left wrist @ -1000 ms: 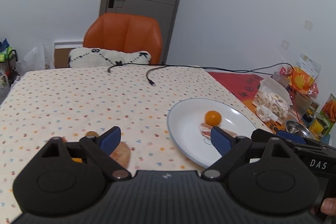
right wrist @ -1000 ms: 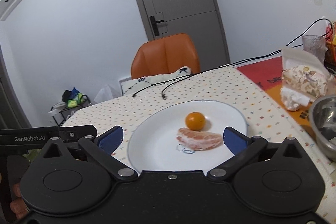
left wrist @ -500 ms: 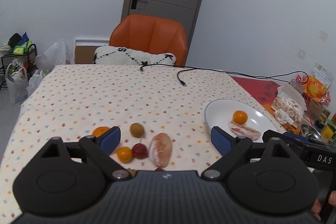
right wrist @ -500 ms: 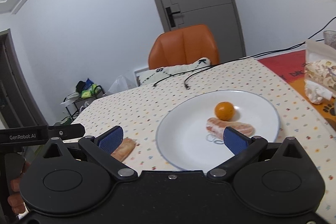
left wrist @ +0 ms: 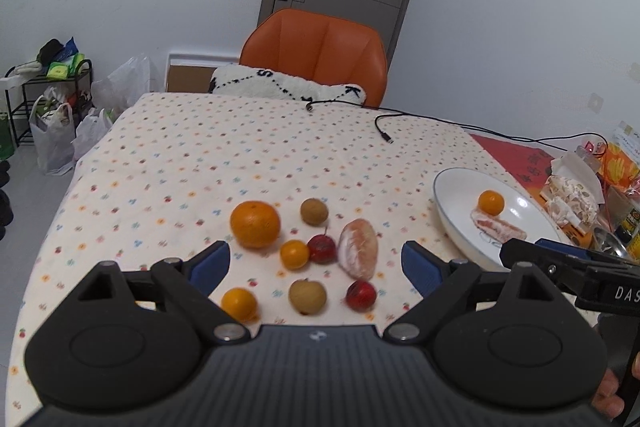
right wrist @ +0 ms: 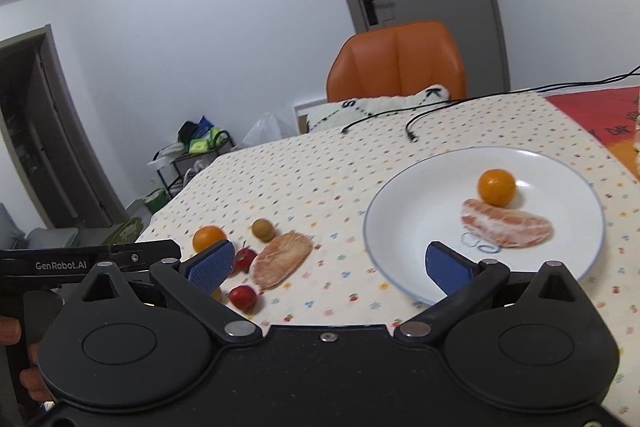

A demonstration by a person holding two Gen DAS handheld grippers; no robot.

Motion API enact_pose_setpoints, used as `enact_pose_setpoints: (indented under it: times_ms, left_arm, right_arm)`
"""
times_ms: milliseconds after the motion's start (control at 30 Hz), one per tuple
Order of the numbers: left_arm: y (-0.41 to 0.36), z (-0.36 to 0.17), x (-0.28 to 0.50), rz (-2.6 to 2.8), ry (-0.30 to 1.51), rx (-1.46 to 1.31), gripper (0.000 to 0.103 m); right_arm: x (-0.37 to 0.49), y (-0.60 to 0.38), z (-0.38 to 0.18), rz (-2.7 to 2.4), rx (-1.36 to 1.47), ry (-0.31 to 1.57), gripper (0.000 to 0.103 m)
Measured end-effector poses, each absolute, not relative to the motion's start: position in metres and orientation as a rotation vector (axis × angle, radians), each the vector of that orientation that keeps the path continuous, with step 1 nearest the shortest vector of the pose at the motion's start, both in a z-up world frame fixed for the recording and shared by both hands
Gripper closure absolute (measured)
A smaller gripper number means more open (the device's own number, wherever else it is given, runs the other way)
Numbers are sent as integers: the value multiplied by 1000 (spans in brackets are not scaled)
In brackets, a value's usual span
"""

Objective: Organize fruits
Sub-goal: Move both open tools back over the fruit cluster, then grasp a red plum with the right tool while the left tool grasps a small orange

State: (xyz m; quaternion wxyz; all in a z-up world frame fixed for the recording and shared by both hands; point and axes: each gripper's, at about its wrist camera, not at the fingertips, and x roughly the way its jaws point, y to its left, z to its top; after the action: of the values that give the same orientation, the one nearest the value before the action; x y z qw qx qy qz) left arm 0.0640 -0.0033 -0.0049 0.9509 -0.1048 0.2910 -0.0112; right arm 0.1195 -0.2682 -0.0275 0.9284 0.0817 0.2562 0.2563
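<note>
The left hand-held gripper [left wrist: 315, 263] hangs above the bench [left wrist: 192, 163] with its blue-padded jaws spread wide and empty. Below it lies a loose cluster of fruit: a large round orange [left wrist: 255, 224], a peeled pink pomelo segment [left wrist: 358, 247], two small red fruits [left wrist: 321, 249] and two brown ones [left wrist: 314, 211]. The right hand-held gripper [right wrist: 327, 263] is likewise wide open, holding nothing. Ahead of it, the white round plate [right wrist: 404, 223] carries a small tangerine [right wrist: 496, 187] touching another peeled pomelo wedge [right wrist: 506, 228].
</note>
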Motion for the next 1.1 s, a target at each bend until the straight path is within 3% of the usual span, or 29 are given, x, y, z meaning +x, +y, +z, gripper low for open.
enact_pose_setpoints:
  times_ms: [400,467,667,1033,1100]
  left_arm:
    - [11,-18,56,-11,599,-222,18]
    - [14,-22,57,-12,606,-237,23]
    - [22,-36,59,11,634,-265,37]
    - [32,-52,70,24,665,-292,55]
    - [32,-55,70,25,669,-297,64]
  right_arm:
    - [119,-241,-34,587,142,559,3]
    - [120,-238,-36,594,140,572,13]
    - [124,-228,-46,614,135,618,27]
    - [132,-206,-53,660,122,673,46]
    - [133,-202,-55,665,118,681,48]
